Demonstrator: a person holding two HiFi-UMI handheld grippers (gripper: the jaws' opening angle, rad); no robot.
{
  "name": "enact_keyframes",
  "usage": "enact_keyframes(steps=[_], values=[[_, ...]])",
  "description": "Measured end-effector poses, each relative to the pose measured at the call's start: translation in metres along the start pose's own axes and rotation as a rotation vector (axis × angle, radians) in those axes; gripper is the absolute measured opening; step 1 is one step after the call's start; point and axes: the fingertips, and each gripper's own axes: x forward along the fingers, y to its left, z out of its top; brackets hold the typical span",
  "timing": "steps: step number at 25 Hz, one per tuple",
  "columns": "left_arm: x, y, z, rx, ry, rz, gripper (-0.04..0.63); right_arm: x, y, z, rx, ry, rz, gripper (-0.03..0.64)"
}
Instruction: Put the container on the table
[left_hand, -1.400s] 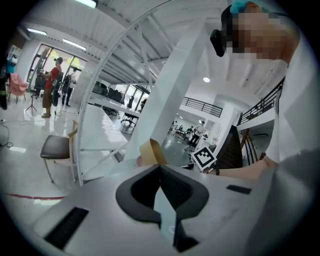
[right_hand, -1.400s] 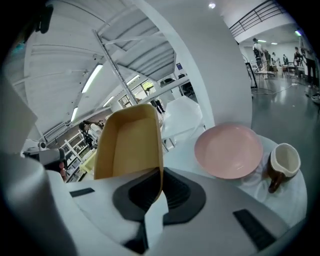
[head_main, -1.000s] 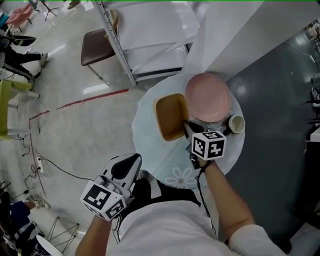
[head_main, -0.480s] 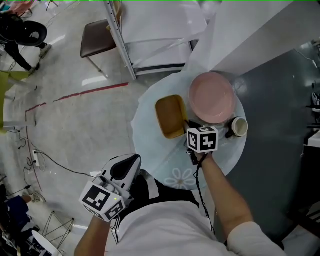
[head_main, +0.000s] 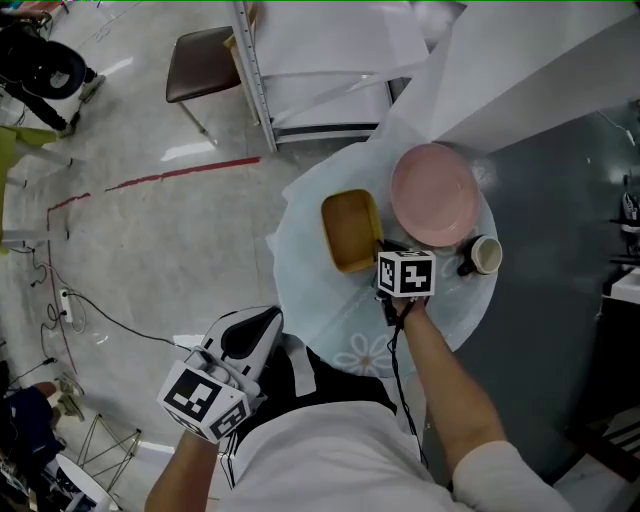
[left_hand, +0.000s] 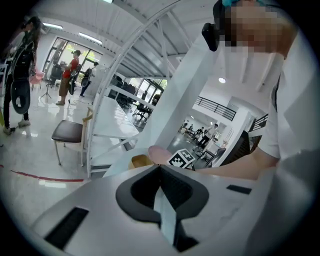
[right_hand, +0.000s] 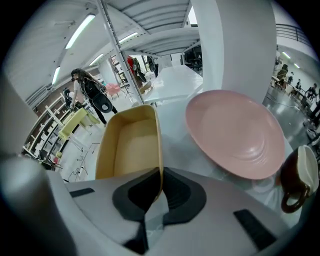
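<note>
Since the right tool (right_hand: 159, 186), jaws clamped on the near wall of the tan container (right_hand: 127, 145), has come down, the container just ahead of it seems settled on the counter (head_main: 338, 328), ready for release.

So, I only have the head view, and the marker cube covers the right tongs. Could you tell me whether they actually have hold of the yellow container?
Observer: Yes. In the right gripper view the right tongs are shut on the thin wall of the yellow container, on the side that faces the pink plate.
Operator: Thank you. And are the left tongs carrying anything?
Observer: No. The left gripper view shows the left tongs closed together with nothing between them.
</note>
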Motion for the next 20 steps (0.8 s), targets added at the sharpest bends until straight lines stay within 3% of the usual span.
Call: enact_keyframes(steps=[13,16,20], values=[[-0.018,0.017,-0.004,-0.021,-0.010,0.010,0.020,0.010,0.003,0.004,0.032,-0.013,-0.034,0.033],[-0.021,0.017,-0.004,-0.015,-0.009,0.007,0.020,0.007,0.005,0.007,0.045,-0.037,-0.013,0.111],[-0.025,0.014,-0.003,0.002,-0.009,-0.007,0.020,-0.007,0.008,0.017,0.057,-0.098,-0.008,0.131]])
